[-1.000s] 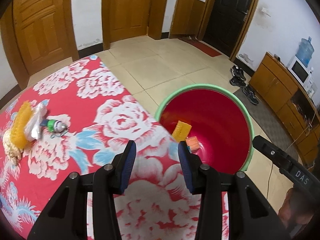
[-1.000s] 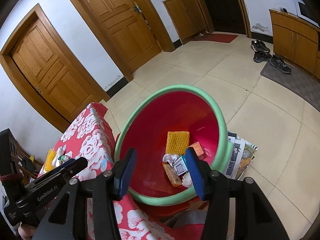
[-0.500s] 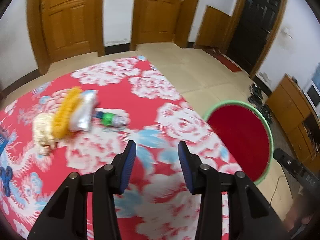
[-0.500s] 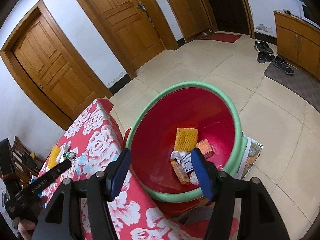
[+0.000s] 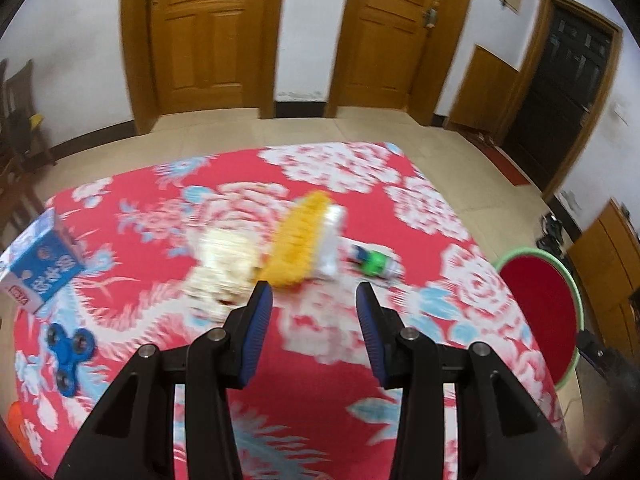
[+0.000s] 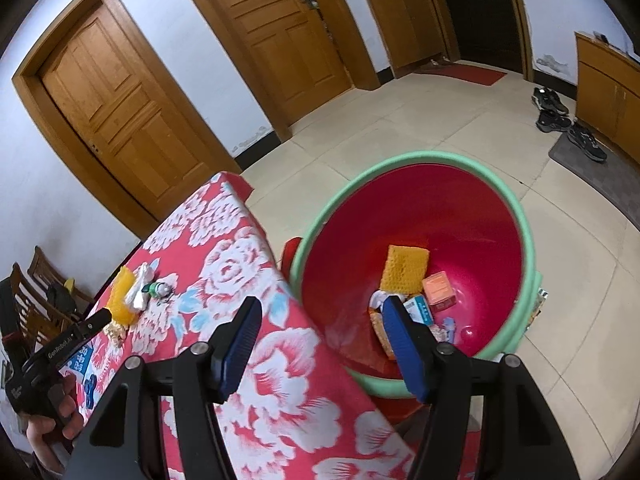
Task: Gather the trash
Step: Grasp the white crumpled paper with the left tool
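Note:
My left gripper (image 5: 314,298) is open and empty above the red floral table (image 5: 360,380). Just beyond it lie a yellow foam net (image 5: 298,240), a clear plastic wrapper (image 5: 331,242), a small green-labelled bottle (image 5: 374,262) and a pale crumpled lump (image 5: 224,268). My right gripper (image 6: 320,316) is open and empty, over the table edge beside the red basin with a green rim (image 6: 516,208). The basin holds a yellow net (image 6: 404,268), an orange box (image 6: 438,290) and other scraps. The left gripper also shows in the right wrist view (image 6: 96,318).
A blue and white carton (image 5: 40,268) and a blue fidget spinner (image 5: 70,354) lie at the table's left. The basin (image 5: 538,308) stands on the floor off the table's right edge. Wooden doors, chairs (image 6: 36,284), shoes (image 6: 556,116) and cabinets surround.
My left gripper swung left from over the basin to over the table, facing the trash pile. My right gripper drifted left, opening a little wider, and now straddles the table edge and basin.

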`<action>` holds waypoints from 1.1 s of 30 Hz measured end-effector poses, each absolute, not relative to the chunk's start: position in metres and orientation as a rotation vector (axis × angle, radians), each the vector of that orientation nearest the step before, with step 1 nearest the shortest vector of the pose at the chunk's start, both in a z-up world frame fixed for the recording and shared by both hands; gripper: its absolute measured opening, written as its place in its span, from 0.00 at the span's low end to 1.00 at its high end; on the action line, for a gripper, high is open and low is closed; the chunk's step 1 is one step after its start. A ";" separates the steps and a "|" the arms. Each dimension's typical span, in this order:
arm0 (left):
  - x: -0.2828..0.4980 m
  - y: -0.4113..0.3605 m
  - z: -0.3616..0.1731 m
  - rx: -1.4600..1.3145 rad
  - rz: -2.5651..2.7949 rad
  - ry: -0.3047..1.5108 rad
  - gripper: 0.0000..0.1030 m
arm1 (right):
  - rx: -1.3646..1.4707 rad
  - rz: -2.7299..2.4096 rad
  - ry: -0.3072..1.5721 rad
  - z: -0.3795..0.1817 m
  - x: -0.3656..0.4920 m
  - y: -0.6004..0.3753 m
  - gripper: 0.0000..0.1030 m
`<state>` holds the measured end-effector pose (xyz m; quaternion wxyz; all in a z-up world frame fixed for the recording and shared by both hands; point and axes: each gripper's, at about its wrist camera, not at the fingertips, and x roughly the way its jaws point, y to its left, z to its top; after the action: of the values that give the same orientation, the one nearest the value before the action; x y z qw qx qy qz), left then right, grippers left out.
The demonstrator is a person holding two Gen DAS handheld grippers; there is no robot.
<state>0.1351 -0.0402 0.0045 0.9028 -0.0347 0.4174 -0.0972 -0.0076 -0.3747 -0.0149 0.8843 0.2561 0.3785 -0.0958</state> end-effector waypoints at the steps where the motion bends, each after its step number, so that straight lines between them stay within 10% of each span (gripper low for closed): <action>1: 0.137 -0.034 0.005 -0.081 -0.187 0.861 0.42 | 0.527 -0.190 0.791 -0.014 -0.004 -0.371 0.64; 33: 0.182 0.018 -0.049 -0.219 -0.121 0.928 0.42 | 0.312 0.035 0.884 -0.012 0.103 -0.261 0.64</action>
<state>0.1817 0.0177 -0.0490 0.8867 -0.1055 0.4464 -0.0583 0.1031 -0.2608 -0.0120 0.8919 0.1501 0.4262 0.0169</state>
